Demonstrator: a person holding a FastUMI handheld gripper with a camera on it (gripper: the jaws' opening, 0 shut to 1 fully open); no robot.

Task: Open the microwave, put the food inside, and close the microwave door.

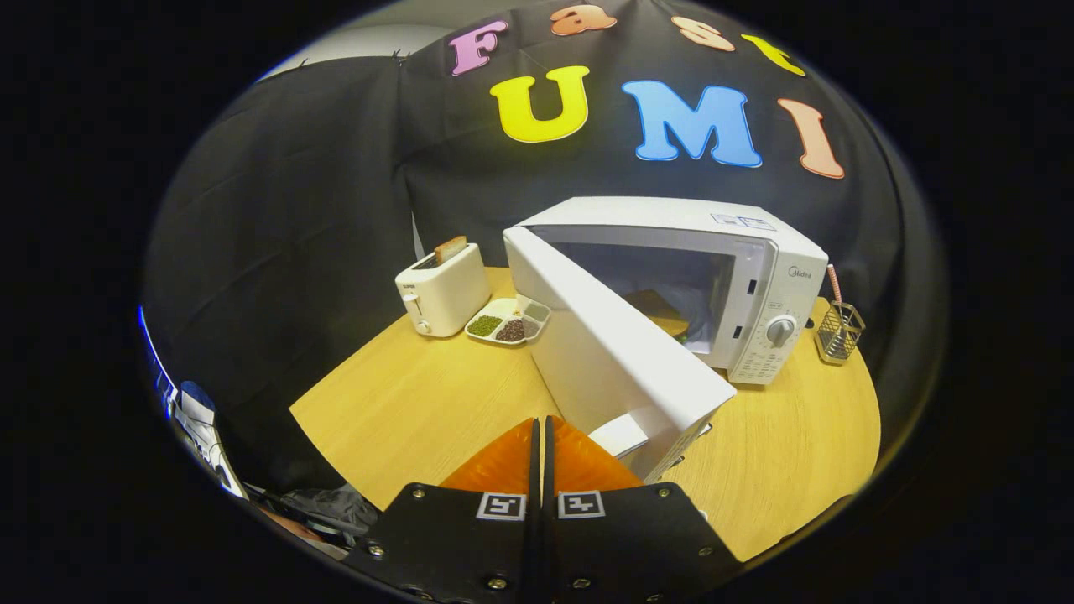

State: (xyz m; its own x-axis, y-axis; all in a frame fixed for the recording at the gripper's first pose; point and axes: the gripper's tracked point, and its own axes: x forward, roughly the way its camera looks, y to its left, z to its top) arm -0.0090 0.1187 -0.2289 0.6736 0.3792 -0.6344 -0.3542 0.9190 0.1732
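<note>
While the gripper (541,424) hangs over the near edge of the light wooden table (419,394), its two fingers sit pressed together with nothing between them. Just ahead and right of the tips, the white microwave door (617,352) stands swung wide open toward the gripper. The white boxy microwave (755,285) sits at the far right, with food (659,309) visible inside its cavity. Left of it lie a white divided tray of beans (508,321) and a white toaster (443,289) holding a slice. A small wire basket (839,331) stands right of the microwave. Black cloth (294,210) walls the booth behind.
</note>
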